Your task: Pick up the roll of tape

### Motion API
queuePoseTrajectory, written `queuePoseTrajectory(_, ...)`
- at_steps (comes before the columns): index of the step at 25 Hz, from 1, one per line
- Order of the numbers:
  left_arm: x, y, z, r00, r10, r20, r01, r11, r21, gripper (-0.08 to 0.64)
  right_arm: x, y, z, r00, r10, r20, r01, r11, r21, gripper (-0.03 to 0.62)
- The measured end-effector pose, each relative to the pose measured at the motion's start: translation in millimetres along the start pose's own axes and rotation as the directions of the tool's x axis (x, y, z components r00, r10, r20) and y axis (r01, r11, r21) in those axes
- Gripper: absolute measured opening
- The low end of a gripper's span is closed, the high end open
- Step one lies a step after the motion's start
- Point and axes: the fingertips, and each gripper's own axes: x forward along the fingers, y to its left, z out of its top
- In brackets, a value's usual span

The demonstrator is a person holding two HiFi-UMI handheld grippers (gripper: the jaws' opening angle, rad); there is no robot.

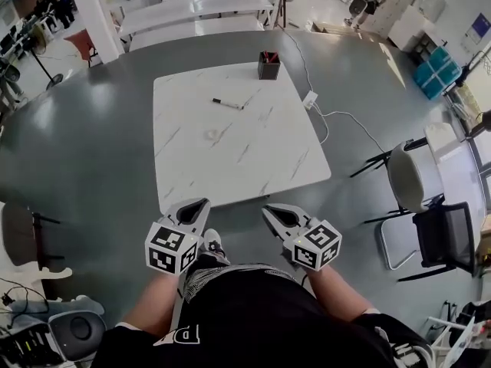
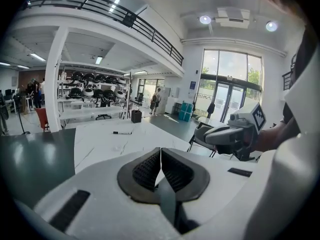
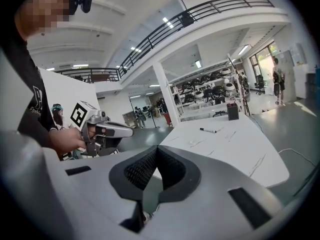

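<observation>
Looking down from the head view, a white table [image 1: 253, 167] carries a marker [image 1: 228, 103], a dark pen cup [image 1: 268, 66] at its far edge, and a small pale ring near its middle, taken to be the roll of tape [image 1: 211, 135]. The left gripper [image 1: 201, 204] and the right gripper [image 1: 268, 210] hang side by side over the near edge, well apart from the tape. In the left gripper view, the jaws are pressed together with nothing between them, and the table lies ahead. In the right gripper view, the jaws likewise meet and are empty; the tape is a faint spot on the tabletop, short of the marker.
</observation>
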Motion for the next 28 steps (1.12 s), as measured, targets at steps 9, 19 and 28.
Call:
queuePoseTrajectory(9,39,75,21,0.998,-0.055,-0.026,0.056,0.998,0.04,0.021,66,-28,19,0.997,-0.075,-0.033,0.075,0.997,0.01,0.003)
queuePoseTrajectory(19,73,132,39,0.991,-0.125,-0.041,0.129,0.988,0.088,0.021,109,-54,36,0.982,-0.185,-0.041,0.186,0.982,0.021,0.003)
queuePoseTrajectory(28,100,148,43,0.981,-0.188,-0.044,0.192,0.978,0.084,0.021,117,-72,37,0.964,-0.256,-0.068,0.258,0.966,0.017,0.003)
